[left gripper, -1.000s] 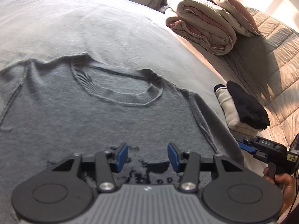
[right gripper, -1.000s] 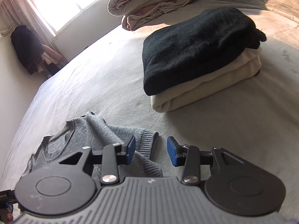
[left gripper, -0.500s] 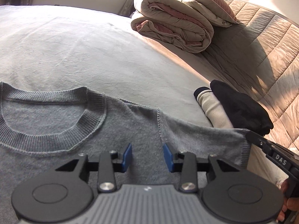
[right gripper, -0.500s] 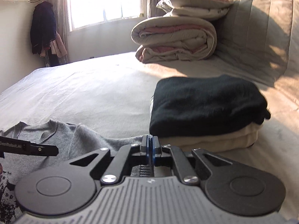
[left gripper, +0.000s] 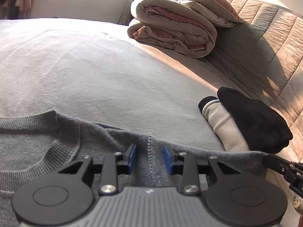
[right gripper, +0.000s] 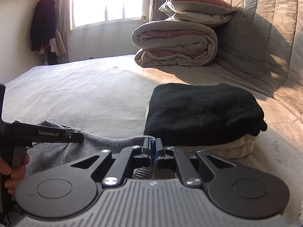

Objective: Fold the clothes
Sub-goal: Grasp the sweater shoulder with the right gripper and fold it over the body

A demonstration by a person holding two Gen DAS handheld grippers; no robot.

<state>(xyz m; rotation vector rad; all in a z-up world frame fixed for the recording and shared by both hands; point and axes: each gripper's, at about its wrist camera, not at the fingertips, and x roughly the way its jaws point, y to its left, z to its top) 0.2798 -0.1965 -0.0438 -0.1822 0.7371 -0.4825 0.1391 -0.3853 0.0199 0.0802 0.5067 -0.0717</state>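
Right gripper (right gripper: 153, 149) pinched shut on grey sweater (left gripper: 37, 151) sleeve cuff, left gripper (left gripper: 149, 158) agape over shoulder seam, gripping nothing; risks cuff slipping loose or dragging onto folded black sweater (right gripper: 202, 113).

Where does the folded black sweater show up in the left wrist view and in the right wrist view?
Left wrist view: the folded black sweater lies at the right edge, atop the cream garment.
Right wrist view: it lies right of centre, just beyond the shut fingers.
Shared landmark: the rolled duvet at the far end of the bed.
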